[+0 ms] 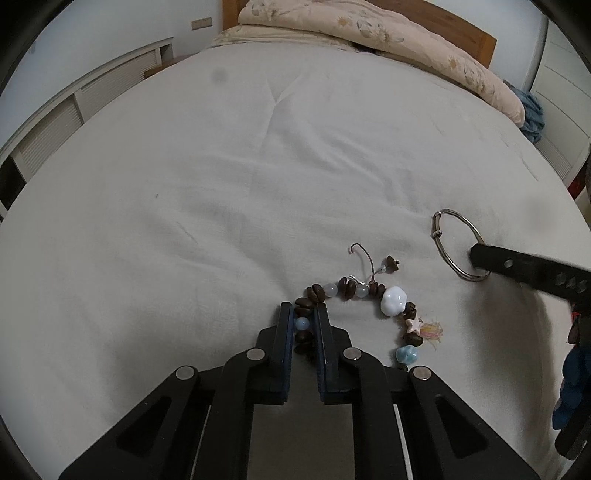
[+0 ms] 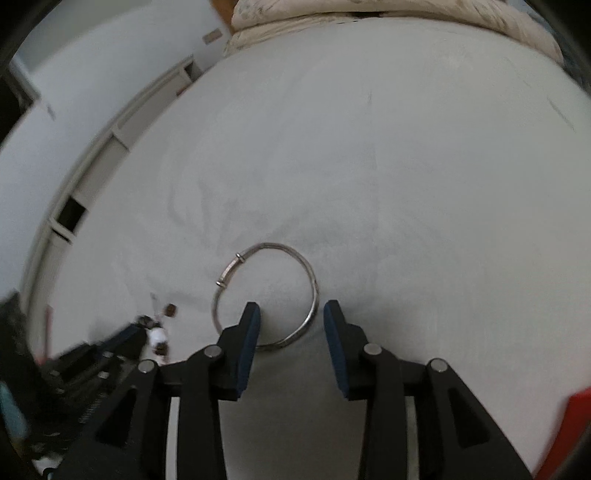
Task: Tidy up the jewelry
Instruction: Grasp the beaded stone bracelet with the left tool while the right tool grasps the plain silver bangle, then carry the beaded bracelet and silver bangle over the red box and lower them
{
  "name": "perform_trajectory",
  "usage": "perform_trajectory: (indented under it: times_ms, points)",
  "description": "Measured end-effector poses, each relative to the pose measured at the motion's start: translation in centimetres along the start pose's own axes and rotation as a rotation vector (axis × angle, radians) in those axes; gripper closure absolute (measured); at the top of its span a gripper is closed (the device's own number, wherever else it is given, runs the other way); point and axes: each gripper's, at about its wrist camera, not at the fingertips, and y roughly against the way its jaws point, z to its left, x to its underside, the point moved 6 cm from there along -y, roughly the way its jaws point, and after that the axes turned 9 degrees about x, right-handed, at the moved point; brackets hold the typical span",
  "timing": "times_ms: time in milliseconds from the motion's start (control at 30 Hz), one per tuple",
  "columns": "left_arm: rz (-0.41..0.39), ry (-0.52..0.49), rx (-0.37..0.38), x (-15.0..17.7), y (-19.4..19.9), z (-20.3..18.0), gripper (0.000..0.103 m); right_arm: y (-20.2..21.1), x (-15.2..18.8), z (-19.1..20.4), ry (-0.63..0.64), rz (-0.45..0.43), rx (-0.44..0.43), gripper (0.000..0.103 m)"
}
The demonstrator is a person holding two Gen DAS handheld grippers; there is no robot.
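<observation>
In the left wrist view, the left hand-held gripper (image 1: 303,314) sits at the lower centre of the frame, its jaws drawn narrow and clamped on a stretch of the beaded bracelet (image 1: 364,295): a pale blue bead and a brown bead show in the thin gap between the blue pads. The rest of the bracelet curls to the right across the white bed sheet (image 1: 258,166), with brown beads, a white cloud-shaped bead (image 1: 394,300), a small star charm and a light blue bead, and a thin cord looping upward. To the right of centre lies a silver bangle (image 1: 458,243), with one finger of the right hand-held gripper (image 1: 476,256) reaching in from the right edge into its ring. In the right wrist view, the right hand-held gripper (image 2: 291,314) is low in the frame with its jaws partly open; the left finger sits inside the bangle (image 2: 264,295) and the right finger outside it, with the wire running between them and clear of both pads. A folded floral quilt (image 1: 369,26) lies at the top of the frame.
</observation>
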Motion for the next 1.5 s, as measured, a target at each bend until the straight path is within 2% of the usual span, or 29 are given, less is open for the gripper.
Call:
perform_trajectory:
  times_ms: [67,233,300,567,1000,1267,1500]
  points:
    - [0.0,0.0,-0.003,0.2,0.0,0.3,0.09,-0.5,0.0,0.7,0.066,0.002,0.057,0.071]
    - [0.009,0.01,0.004,0.1,0.2,0.0,0.092,-0.6,-0.1,0.7,0.14,0.009,0.125,0.096]
    - [0.014,0.018,0.008,-0.2,0.3,-0.1,0.093,-0.2,0.1,0.7,0.168,0.013,0.141,0.099]
    - [0.004,-0.008,-0.009,0.2,2.9,-1.1,0.093,5.9,3.3,0.9,0.231,-0.07,0.142,0.099]
    - [-0.099,-0.09,-0.001,1.5,12.1,-6.3,0.093,19.2,7.1,0.4,0.2,-0.209,0.16,0.099]
    - [-0.153,-0.146,0.014,3.4,16.4,-8.6,0.093,24.4,9.6,0.4,0.156,-0.266,0.161,0.099]
    - [-0.187,-0.176,0.028,4.3,18.9,-9.8,0.093,27.4,11.2,-0.1,0.135,-0.297,0.163,0.099]
